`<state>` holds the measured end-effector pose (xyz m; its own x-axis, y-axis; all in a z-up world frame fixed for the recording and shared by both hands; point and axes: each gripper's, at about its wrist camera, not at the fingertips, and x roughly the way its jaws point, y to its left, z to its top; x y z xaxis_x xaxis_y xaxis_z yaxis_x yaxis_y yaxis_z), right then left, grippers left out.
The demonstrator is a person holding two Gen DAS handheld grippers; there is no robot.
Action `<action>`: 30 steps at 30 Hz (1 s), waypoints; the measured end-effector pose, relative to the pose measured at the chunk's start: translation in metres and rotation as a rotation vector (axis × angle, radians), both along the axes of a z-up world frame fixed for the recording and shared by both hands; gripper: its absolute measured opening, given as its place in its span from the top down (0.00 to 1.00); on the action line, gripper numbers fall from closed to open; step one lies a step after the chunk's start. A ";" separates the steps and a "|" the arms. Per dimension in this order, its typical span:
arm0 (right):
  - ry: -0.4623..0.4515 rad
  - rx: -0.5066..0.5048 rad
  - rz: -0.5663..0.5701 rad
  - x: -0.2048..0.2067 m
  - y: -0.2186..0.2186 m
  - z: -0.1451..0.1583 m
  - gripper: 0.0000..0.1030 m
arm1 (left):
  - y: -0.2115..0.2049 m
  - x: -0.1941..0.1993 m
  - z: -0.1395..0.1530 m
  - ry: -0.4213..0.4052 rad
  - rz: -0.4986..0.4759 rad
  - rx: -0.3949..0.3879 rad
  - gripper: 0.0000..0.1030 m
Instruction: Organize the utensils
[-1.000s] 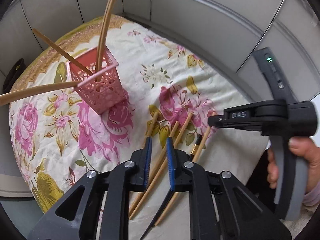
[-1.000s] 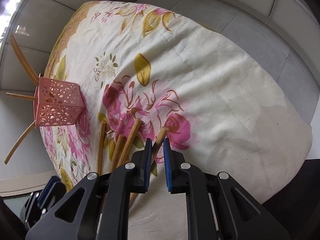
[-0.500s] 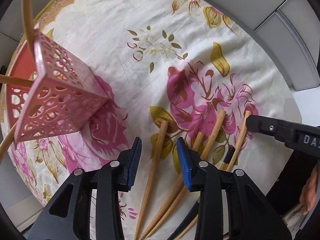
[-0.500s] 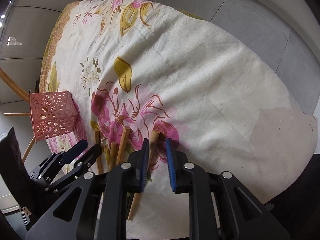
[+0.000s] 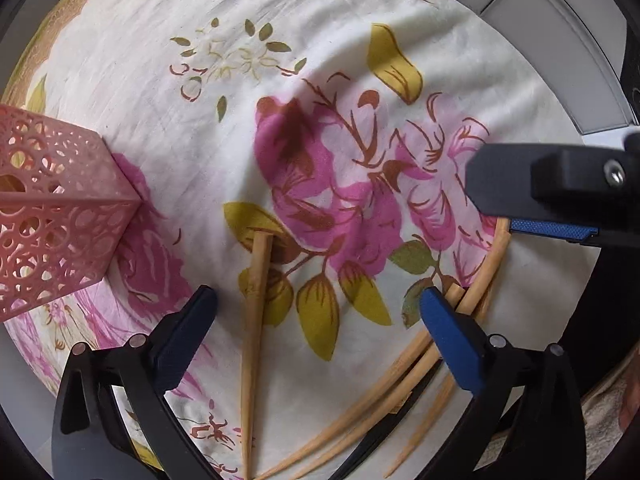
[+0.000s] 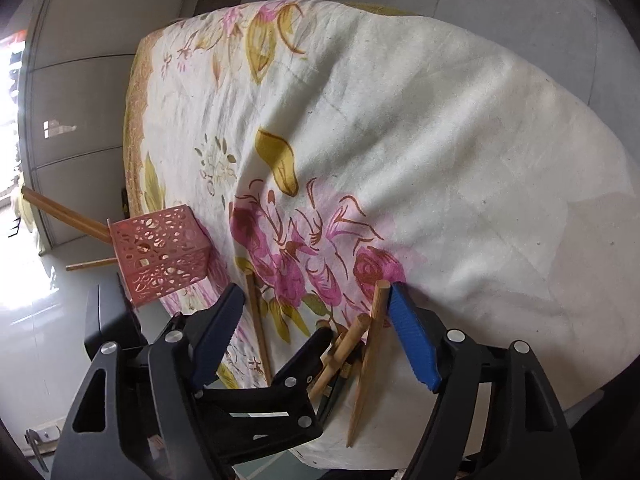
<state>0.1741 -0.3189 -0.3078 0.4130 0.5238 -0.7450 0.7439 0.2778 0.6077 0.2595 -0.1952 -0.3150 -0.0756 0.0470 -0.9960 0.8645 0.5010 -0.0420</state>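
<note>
Wooden chopsticks lie on a floral cloth (image 5: 320, 80). My left gripper (image 5: 318, 300) points down at the cloth, its jaws opening wide. A single chopstick (image 5: 256, 320) lies between them, untouched. A bundle of chopsticks (image 5: 440, 356) sits just outside its right pad. My right gripper (image 6: 316, 296) is also opening over the bundle's thick ends (image 6: 348, 340). One chopstick (image 6: 370, 360) lies close to its right pad, and no pad presses on it. The left gripper's finger (image 6: 296, 364) reaches in between the right jaws. A pink perforated holder (image 6: 160, 252) stands to the left with chopsticks (image 6: 60, 212) in it.
The right gripper's finger (image 5: 520, 184) crosses the right side of the left wrist view, close to my left gripper. The holder (image 5: 60, 216) sits near the cloth's left edge. The cloth's near edge drops off just below the chopstick tips. Grey floor tiles (image 6: 100, 80) surround it.
Both grippers went from nearly shut to wide open. My left gripper dropped closer to the cloth, straddling the single chopstick. The right gripper edged in over the bundle's ends.
</note>
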 end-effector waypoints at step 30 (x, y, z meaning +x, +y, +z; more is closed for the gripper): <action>0.216 -0.159 0.146 -0.032 0.005 0.013 0.22 | 0.021 0.030 0.027 -0.053 0.091 -0.117 0.91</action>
<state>0.1421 -0.3135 -0.2946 0.1653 0.4352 -0.8850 0.7966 0.4702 0.3800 0.2897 -0.1746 -0.2879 -0.0210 -0.0739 -0.9970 0.8182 0.5718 -0.0596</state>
